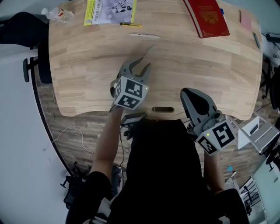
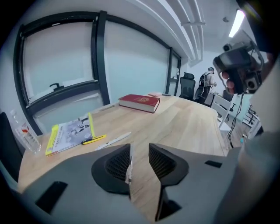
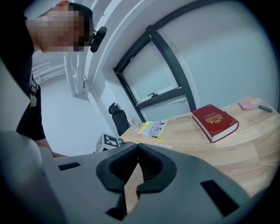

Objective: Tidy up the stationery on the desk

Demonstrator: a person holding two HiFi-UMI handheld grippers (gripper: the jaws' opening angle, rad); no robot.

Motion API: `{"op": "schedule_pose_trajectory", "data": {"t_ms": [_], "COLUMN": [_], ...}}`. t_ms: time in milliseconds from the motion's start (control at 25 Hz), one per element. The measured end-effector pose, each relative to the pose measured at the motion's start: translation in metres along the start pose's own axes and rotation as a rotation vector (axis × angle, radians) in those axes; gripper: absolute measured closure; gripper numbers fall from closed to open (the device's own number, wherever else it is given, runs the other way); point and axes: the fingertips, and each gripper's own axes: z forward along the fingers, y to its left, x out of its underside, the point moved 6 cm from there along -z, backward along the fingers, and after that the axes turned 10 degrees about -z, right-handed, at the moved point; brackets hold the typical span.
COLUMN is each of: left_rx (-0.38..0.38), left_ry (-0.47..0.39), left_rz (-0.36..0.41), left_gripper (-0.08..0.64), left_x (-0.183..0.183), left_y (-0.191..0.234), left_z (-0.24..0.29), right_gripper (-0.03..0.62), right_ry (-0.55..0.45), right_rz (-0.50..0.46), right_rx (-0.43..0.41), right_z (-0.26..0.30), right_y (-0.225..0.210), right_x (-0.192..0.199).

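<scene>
Currently my left tool (image 1: pixel 142 65) hangs over the middle of the counter (image 1: pixel 87 65), jaws apart with nothing between them. My right tool (image 1: pixel 192 94) is closed and empty at the near edge. The stationery lies along the far edge: a yellow pen (image 1: pixel 131 25) and a white pen (image 1: pixel 144 35) just beside a booklet (image 1: pixel 109 11), and a red book (image 1: pixel 207 16) well apart to the right. I judge the pens light, stiff and likely to roll, so I'd pinch them mid-barrel. The book looks heavy and is best taken at its spine.
</scene>
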Motion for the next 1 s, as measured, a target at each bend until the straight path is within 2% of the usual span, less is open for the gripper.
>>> {"op": "schedule_pose_trajectory", "data": {"t_ms": [200, 680, 880, 1000], "left_rx": [-0.001, 0.005, 0.005, 0.011], "left_ry": [0.080, 0.209, 0.227, 0.212], "left_rz": [0.021, 0.055, 0.047, 0.036], "left_gripper": [0.432, 0.431, 0.433, 0.470], "left_x": [0.014, 0.036, 0.042, 0.044], "left_y": [0.011, 0.023, 0.026, 0.026], "left_z": [0.030, 0.073, 0.079, 0.080], "right_gripper": [0.572, 0.572, 0.572, 0.572], "right_ry": [0.014, 0.016, 0.017, 0.015], "right_rz": [0.012, 0.040, 0.043, 0.045], "right_rx": [0.007, 0.057, 0.071, 0.075], "right_z": [0.004, -0.003, -0.003, -0.002], "right_y": [0.005, -0.001, -0.006, -0.008], "right_x": [0.007, 0.007, 0.007, 0.007]}}
